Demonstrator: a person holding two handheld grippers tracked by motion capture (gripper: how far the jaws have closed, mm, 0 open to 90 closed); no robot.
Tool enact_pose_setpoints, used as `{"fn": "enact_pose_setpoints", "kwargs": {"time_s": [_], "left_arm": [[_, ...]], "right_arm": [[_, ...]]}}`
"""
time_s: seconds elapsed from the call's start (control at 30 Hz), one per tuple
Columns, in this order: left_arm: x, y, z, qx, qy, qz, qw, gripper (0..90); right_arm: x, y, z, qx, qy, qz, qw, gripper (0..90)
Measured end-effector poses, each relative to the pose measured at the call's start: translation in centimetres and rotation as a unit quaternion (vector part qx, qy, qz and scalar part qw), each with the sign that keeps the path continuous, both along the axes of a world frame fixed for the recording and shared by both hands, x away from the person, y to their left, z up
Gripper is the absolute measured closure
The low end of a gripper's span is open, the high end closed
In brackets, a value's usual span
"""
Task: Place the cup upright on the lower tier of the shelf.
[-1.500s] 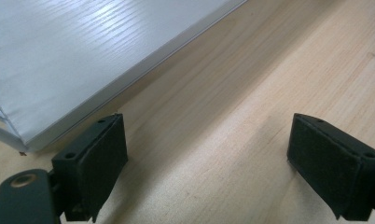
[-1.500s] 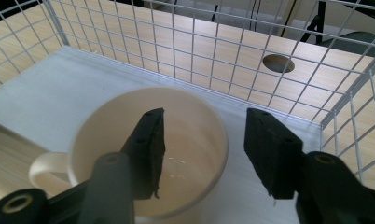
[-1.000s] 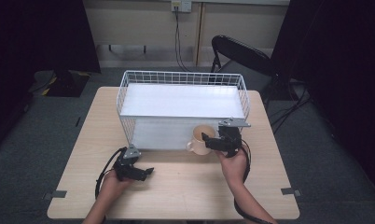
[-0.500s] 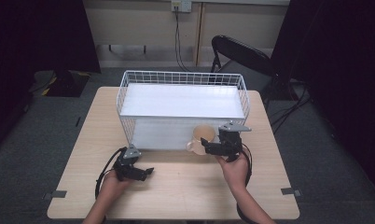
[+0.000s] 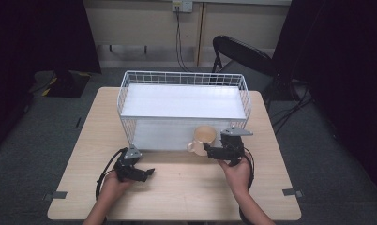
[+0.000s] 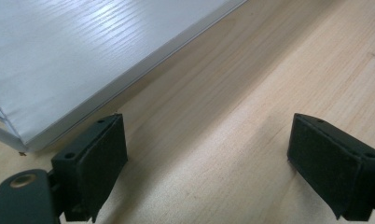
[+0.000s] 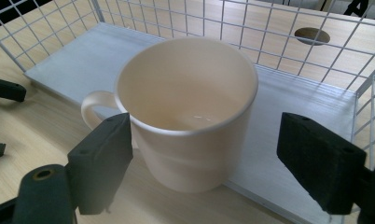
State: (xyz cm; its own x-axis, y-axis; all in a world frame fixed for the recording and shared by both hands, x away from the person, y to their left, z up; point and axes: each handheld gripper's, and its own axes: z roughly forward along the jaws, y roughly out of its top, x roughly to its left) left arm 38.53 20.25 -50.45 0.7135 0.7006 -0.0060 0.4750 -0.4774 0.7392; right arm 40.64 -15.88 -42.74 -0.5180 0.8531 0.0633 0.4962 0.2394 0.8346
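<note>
The cream mug (image 7: 188, 116), smooth, round and glossy with 1 loop handle, stands upright on the pale wooden table (image 5: 186, 192) at the front edge of the white wire basket (image 5: 184, 82), which has a flat white board as its floor. The right gripper (image 7: 202, 163) has just been opening; its 2 black padded jaws stand wide on either side of the mug, the left pad close against its wall, the right one clear. The left gripper (image 6: 209, 161) rests with jaws spread over bare wood beside the basket's board.

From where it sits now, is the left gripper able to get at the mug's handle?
Probably yes. The left gripper is open, the mug has its handle turned toward it, and only bare table lies between.
</note>
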Motion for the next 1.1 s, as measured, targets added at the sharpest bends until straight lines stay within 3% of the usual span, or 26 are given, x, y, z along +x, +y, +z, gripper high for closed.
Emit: {"fn": "enact_pose_setpoints", "kwargs": {"time_s": [1.1], "left_arm": [[0.0,0.0,0.0,0.0,0.0,0.0,1.0,11.3]], "right_arm": [[0.2,1.2,-0.5,-0.015,0.0,0.008,0.9998,25.2]]}}
